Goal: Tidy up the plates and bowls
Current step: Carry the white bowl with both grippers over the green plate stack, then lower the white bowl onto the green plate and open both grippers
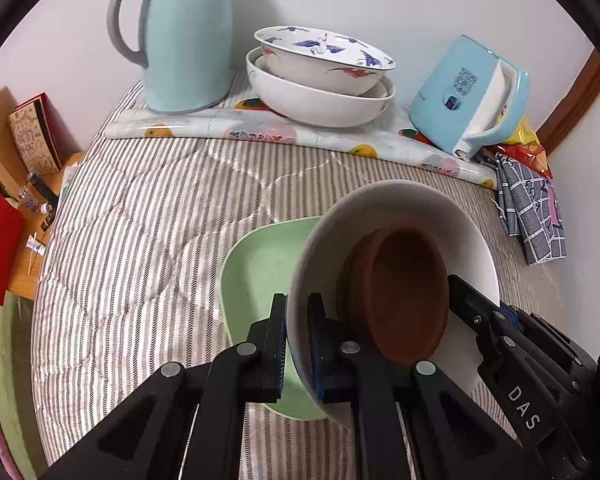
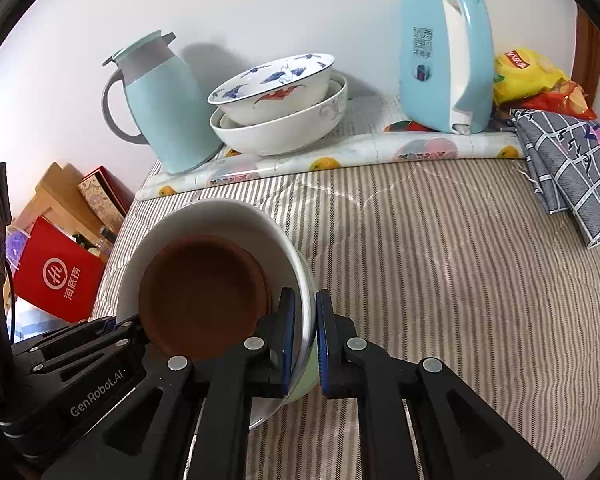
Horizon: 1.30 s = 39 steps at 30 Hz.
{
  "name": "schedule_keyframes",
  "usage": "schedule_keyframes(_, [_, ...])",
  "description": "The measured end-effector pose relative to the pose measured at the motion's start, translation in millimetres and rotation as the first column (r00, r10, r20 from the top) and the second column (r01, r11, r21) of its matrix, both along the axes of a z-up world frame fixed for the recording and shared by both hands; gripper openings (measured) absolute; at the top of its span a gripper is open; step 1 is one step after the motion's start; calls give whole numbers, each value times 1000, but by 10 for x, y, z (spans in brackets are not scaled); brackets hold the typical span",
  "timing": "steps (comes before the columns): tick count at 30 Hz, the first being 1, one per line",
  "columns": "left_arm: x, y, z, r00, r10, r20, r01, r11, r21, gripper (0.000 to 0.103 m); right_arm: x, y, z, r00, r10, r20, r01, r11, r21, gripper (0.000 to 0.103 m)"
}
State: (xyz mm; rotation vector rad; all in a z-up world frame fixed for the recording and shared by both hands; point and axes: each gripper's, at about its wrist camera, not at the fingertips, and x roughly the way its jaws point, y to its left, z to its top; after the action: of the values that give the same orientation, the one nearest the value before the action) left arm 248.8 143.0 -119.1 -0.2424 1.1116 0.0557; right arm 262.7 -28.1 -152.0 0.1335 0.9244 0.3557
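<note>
We see a white bowl point(image 1: 400, 216) carried tilted over the striped quilt point(image 1: 148, 240), with brown saucers point(image 1: 396, 292) nested inside it and leaning against its inner wall. Both grippers hold it by the rim, on opposite sides. The left gripper point(image 1: 298, 344) has its jaws closed on the near wall of the white bowl, one finger inside and one outside. The right gripper point(image 2: 306, 344) pinches the opposite wall in the same way; in the left wrist view its black body reaches in at the lower right.

Beneath the white bowl, and partly covered by it, we make out a pale green plate point(image 1: 256, 276); we cannot tell whether the bowl touches it.

Further back, on a fruit-printed mat point(image 1: 300, 136) along the wall, a blue-patterned bowl point(image 1: 324, 60) sits tilted in a larger white bowl point(image 1: 316, 104). A light blue thermos jug point(image 1: 184, 40) stands just left of that stack, and a light blue dispenser point(image 1: 468, 92) stands to its right. Near the dispenser lie snack bags point(image 2: 532, 80) and a folded grey checked cloth point(image 2: 572, 164). Off the quilt's left edge we see a red bag point(image 2: 60, 276) and boxes point(image 1: 32, 136).
</note>
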Motion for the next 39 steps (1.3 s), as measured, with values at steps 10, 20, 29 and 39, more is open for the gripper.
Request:
schedule_keyframes(10, [-28, 109, -148, 1000, 16, -23, -16, 1000, -5, 10, 32, 130, -131, 1000, 20, -17, -20, 1000, -13, 10])
schedule_keyframes(20, [-6, 201, -304, 999, 24, -47, -24, 1000, -12, 10, 85, 234, -270, 999, 33, -41, -34, 999, -30, 10])
schedule_keyframes(29, [48, 209, -387, 998, 18, -53, -19, 1000, -18, 11, 143, 256, -344, 998, 31, -56, -33, 999, -35, 10])
schedule_keyframes(39, [91, 217, -421, 999, 13, -52, -14, 999, -30, 11, 195, 255, -386, 997, 36, -68, -38, 999, -35, 10])
